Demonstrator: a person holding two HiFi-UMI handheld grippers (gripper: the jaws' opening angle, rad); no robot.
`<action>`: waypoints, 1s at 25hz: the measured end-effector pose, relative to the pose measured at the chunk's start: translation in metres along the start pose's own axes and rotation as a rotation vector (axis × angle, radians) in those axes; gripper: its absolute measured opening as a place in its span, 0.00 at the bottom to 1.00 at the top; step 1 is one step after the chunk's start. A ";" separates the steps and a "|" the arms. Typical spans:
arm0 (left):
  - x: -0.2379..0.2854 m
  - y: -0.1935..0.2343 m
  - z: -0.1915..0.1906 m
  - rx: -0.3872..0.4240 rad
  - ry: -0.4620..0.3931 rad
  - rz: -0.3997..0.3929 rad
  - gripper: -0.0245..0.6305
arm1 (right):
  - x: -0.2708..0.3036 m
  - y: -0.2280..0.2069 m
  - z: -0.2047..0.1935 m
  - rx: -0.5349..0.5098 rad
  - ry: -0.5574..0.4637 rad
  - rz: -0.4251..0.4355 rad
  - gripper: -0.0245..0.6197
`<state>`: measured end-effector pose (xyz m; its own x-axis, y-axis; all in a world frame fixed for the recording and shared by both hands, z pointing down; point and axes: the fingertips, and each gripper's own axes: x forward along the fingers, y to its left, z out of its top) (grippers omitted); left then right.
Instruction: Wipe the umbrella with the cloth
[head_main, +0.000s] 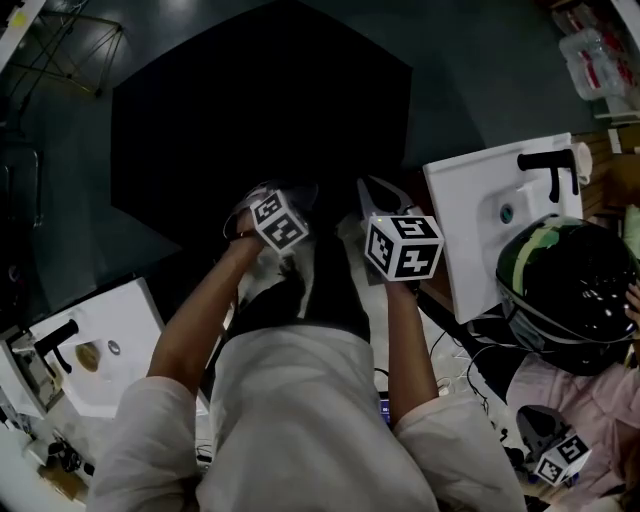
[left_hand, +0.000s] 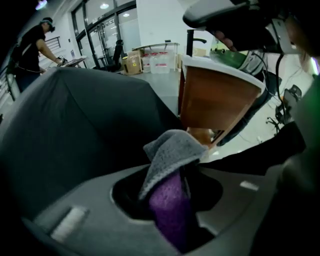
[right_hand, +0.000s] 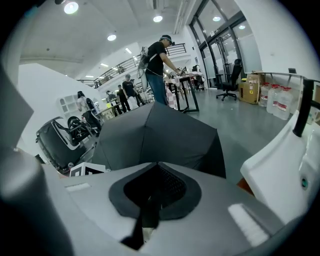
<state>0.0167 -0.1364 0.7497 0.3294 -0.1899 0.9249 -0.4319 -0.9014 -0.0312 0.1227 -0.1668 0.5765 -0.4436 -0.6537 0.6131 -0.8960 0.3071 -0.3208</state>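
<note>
On the dark floor ahead of me stands the large open black fabric umbrella (head_main: 260, 130), canopy upward, its near edge just in front of both tongs. It fills the left half of the left gripper view (left_hand: 75, 125) and stands straight ahead in the right gripper view (right_hand: 160, 135).

Two white rectangular washbasins with black taps flank me:
- one tilted at my right (head_main: 470, 220), also visible in the right gripper view (right_hand: 280, 175);
- one at my lower left (head_main: 120, 340).

A person in a glossy black helmet with green stripes (head_main: 570, 290) is close at my right.

Left gripper (head_main: 268, 192): jaws clenched on the folded microfibre cloth, grey on one face and purple on the other (left_hand: 172, 150). The cloth stands up out of the jaws (left_hand: 169, 200) toward the canopy edge. Whether it touches the fabric cannot be determined.

Right gripper (head_main: 385, 195): jaws drawn together (right_hand: 147, 215). A thin dark strip lies in the seam between them; I cannot identify it.
</note>
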 end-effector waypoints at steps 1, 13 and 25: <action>0.002 -0.004 -0.006 -0.006 0.001 -0.006 0.24 | -0.001 0.000 -0.002 0.003 0.000 -0.003 0.05; -0.013 -0.020 -0.050 -0.208 -0.086 -0.004 0.24 | -0.012 0.009 -0.013 -0.004 -0.013 -0.007 0.05; -0.163 0.043 -0.005 -0.482 -0.435 0.151 0.24 | -0.021 0.058 0.056 -0.123 -0.115 0.052 0.05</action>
<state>-0.0596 -0.1428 0.5992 0.5013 -0.5314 0.6829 -0.7934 -0.5972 0.1176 0.0810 -0.1746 0.5046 -0.4900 -0.7078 0.5089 -0.8711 0.4197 -0.2551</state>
